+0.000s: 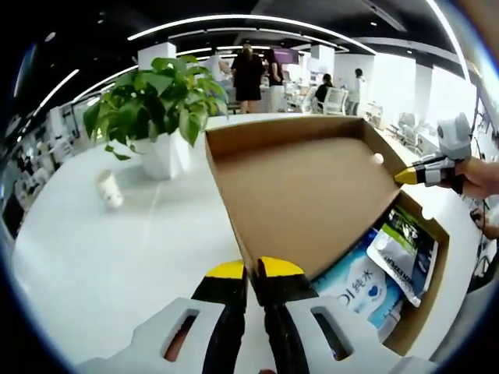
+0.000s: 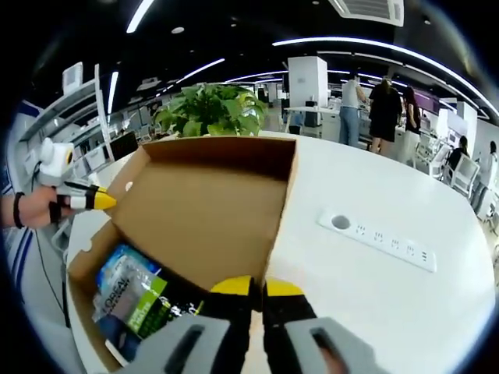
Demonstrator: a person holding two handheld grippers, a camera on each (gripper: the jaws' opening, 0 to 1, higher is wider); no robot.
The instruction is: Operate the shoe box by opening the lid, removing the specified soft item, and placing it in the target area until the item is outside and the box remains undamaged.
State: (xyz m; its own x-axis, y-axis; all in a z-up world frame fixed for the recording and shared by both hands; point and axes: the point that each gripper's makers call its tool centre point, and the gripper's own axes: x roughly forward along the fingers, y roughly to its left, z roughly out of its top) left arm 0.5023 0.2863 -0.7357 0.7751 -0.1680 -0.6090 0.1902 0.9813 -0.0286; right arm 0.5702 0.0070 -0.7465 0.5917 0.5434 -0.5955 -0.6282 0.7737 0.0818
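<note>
The brown cardboard shoe box stands open on the white table, its lid [image 1: 312,195] raised to show the bare inside. My left gripper [image 1: 253,270] is shut on the lid's near side edge, yellow tips pinching the cardboard. My right gripper [image 2: 256,287] is shut on the opposite side edge of the lid [image 2: 210,210]. Each gripper also shows in the other's view, at the lid's far flap: the right gripper [image 1: 408,176] and the left gripper [image 2: 100,200]. Inside the box lie a blue-and-white soft pack [image 1: 355,290] [image 2: 118,265] and a green, black and white pouch [image 1: 405,253] [image 2: 144,305].
A potted plant [image 1: 160,105] [image 2: 210,113] in a white pot stands behind the box. A small paper cup [image 1: 109,189] sits on the table [image 1: 117,257] to the left. A white power strip [image 2: 382,234] is set into the table on the right. People stand at desks in the background.
</note>
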